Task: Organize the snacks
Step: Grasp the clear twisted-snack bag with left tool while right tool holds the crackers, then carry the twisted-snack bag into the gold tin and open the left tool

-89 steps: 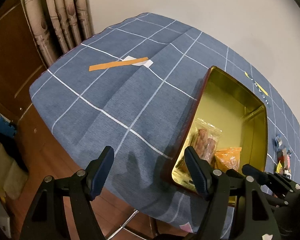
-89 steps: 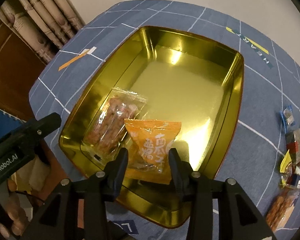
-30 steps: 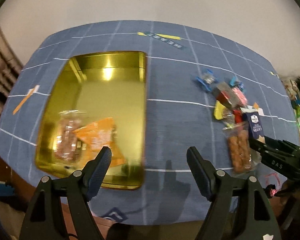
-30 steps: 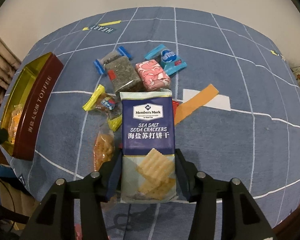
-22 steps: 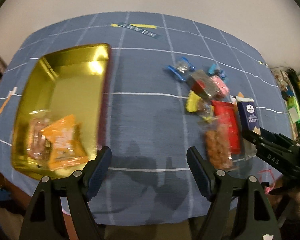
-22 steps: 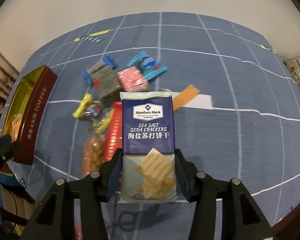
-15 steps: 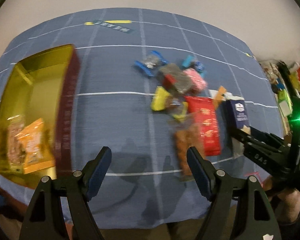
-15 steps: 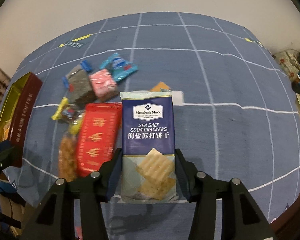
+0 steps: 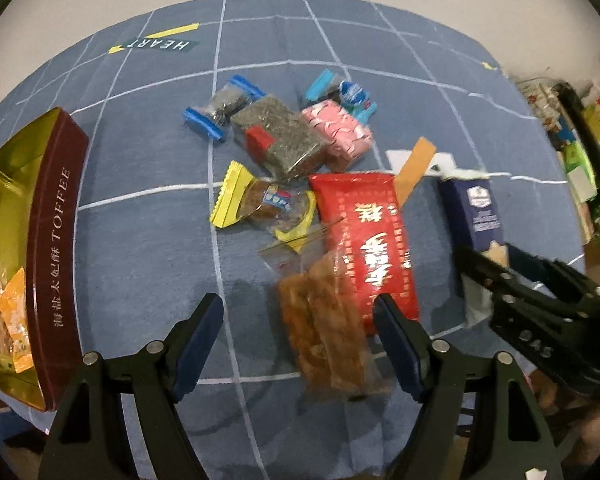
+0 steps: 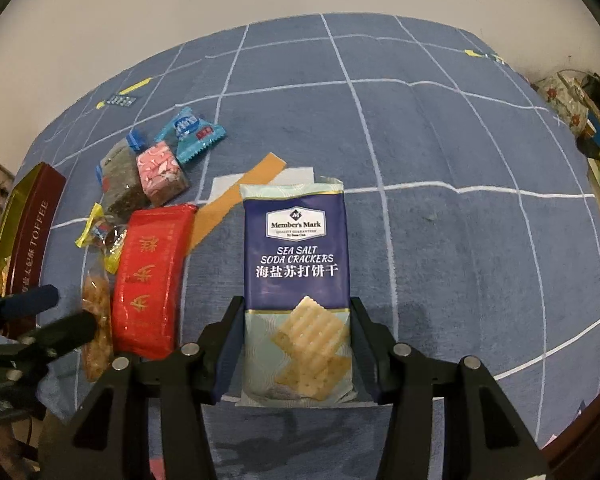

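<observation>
The left gripper's [image 9: 298,340] fingers [image 9: 198,334] stand apart and are closing slightly, with nothing pressed between them; the clear packet [image 9: 324,328] of brown snacks lies on the worktop [image 9: 140,240] in the gap below. The right gripper's [image 10: 296,344] fingers [image 10: 228,344] are clamped on both sides of the cracker pack [image 10: 296,276], held clear of the cloth.

Three seconds ago the left camera looked at an empty corner of the cloth beside the tin [image 9: 54,260], and the right hovered over the tin with an orange packet between its fingers. Now that orange packet [image 9: 12,312] lies in the tin next to another bag, and both grippers have swung over to the snack pile. Over the last second the right has kept its hold on the crackers, which sit unchanged in its view while the worktop behind them shifted. With the crackers lifted, the red pack [image 9: 366,240] beneath shows in full. Meanwhile the left has swept from above the tin across to the pile and come lower.

So two snacks are put away, a third is in hand, and the left seems to be lining up on the clear packet as a fourth. Still on the cloth are the red pack, the yellow-ended candy [image 9: 262,204], the dark block [image 9: 280,138], the pink pack [image 9: 340,136] and two blue-wrapped pieces, well apart from the tin at the left edge.
</observation>
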`<control>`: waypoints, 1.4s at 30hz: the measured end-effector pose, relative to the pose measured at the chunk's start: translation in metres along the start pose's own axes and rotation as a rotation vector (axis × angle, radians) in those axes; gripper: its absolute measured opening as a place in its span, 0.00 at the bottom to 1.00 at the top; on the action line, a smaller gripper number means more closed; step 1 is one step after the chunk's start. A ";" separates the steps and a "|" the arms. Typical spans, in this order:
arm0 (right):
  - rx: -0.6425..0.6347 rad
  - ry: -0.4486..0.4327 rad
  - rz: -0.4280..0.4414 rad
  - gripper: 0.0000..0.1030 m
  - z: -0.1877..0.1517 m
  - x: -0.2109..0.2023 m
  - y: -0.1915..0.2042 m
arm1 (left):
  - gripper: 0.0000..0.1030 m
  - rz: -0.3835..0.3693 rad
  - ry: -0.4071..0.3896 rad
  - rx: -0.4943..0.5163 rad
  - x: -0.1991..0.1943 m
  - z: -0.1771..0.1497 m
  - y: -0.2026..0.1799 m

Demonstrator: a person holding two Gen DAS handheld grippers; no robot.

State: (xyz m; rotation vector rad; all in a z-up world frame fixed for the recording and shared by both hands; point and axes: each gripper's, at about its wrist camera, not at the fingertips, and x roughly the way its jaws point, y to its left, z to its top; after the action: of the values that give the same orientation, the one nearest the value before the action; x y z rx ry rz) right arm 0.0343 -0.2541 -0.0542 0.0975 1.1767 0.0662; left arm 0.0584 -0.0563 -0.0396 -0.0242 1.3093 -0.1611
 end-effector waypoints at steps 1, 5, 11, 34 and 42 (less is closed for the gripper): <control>-0.002 -0.001 -0.001 0.49 -0.001 -0.001 -0.001 | 0.69 0.006 0.005 -0.004 0.003 -0.001 0.002; -0.016 -0.006 -0.009 0.50 -0.002 -0.001 0.000 | 0.65 0.010 0.019 -0.031 0.009 -0.004 0.012; -0.026 -0.007 -0.020 0.50 -0.004 -0.001 0.003 | 0.54 0.049 0.024 -0.013 0.009 -0.013 0.025; -0.056 -0.005 -0.051 0.50 -0.004 -0.001 0.006 | 0.33 0.090 0.030 0.008 0.000 -0.043 0.025; -0.072 -0.009 -0.080 0.50 -0.005 -0.001 0.011 | 0.33 0.106 -0.003 0.037 -0.014 -0.036 0.023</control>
State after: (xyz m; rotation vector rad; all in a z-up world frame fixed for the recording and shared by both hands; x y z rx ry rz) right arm 0.0299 -0.2432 -0.0542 -0.0132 1.1673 0.0371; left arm 0.0222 -0.0287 -0.0380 0.0764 1.3013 -0.0954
